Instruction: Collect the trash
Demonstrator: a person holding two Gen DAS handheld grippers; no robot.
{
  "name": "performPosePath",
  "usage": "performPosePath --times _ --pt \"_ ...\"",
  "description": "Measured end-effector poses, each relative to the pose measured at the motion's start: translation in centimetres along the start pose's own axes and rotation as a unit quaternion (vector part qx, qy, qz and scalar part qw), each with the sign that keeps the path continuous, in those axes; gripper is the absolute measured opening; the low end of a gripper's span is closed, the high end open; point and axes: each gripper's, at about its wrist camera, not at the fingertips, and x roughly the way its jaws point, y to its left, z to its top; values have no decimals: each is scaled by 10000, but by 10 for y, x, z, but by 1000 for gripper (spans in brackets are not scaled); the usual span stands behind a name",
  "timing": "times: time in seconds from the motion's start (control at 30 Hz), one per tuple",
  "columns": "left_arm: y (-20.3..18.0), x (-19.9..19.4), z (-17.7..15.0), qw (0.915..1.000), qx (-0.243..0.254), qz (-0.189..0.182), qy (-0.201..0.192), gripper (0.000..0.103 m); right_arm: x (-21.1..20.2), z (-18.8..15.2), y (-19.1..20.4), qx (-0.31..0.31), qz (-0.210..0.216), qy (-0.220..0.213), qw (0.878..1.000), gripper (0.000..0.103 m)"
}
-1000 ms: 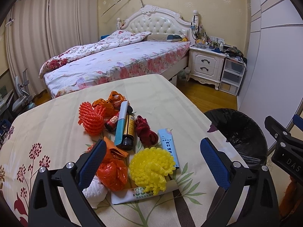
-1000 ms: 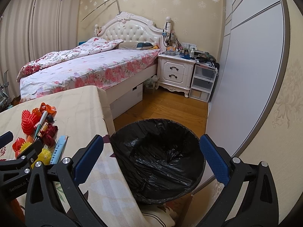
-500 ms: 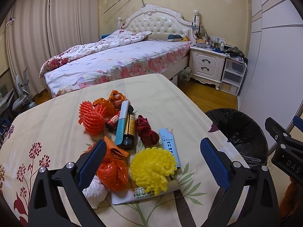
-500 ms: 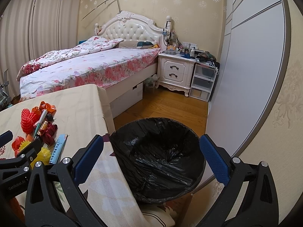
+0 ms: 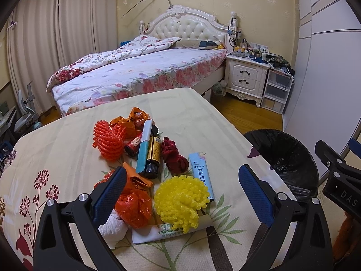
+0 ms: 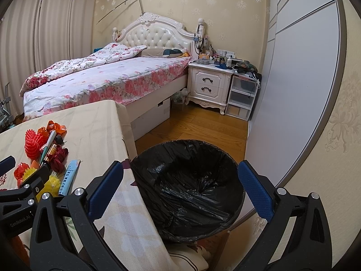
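A pile of trash lies on the cloth-covered table (image 5: 67, 149): a yellow foam net (image 5: 180, 199), an orange plastic bag (image 5: 134, 207), an orange-red foam net (image 5: 109, 143), a dark red cord bundle (image 5: 174, 158), a brown bottle (image 5: 153, 158), a light blue tube box (image 5: 200, 174), a white card (image 5: 162, 232) and a white tissue (image 5: 112, 228). My left gripper (image 5: 180, 194) hangs open just above the near end of the pile, empty. My right gripper (image 6: 180, 187) stands open over the black-lined trash bin (image 6: 191, 189), empty.
The bin (image 5: 286, 158) stands on the floor off the table's right edge. Behind the table are a bed (image 5: 140, 72), a white nightstand (image 5: 246, 79) and plastic drawers (image 5: 277, 90). A white wardrobe (image 6: 293, 79) runs along the right.
Both views have shifted only slightly; the pile and bin stay put, and both grippers remain open.
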Motion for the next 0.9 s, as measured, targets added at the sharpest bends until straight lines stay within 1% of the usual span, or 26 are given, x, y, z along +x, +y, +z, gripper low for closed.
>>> performPosePath --times 0.13,0.2,0.4,0.67,0.7,0.73,0.77,0.8,0.87,0.9 --pt "0 0 1 10000 -1 -6 6 96 0 0 0 3 -5 1 10000 99" --pt "2 10 -6 10000 -11 2 19 96 0 0 0 2 -2 7 10000 99" --pt "-1 13 -8 10000 13 -26 51 96 0 1 0 2 -4 11 10000 99" --pt "1 0 -3 10000 72 42 -13 96 0 -9 9 32 84 9 10000 98" --pt "4 -1 -3 10000 75 43 -7 95 0 -9 9 29 92 13 10000 97" --pt "7 -3 -4 9999 71 79 -13 90 0 -11 13 18 119 32 9999 93" --pt "11 -4 -5 9999 54 131 -12 80 0 -10 14 15 155 66 9999 90" --pt "15 -3 -5 9999 21 156 32 75 0 -9 16 10 194 96 9998 85" --pt "28 -2 -6 9997 -121 86 172 73 0 -10 22 -33 297 157 9994 83" --pt "33 -2 -7 9996 -184 82 212 73 0 -8 26 -66 324 162 9993 79"
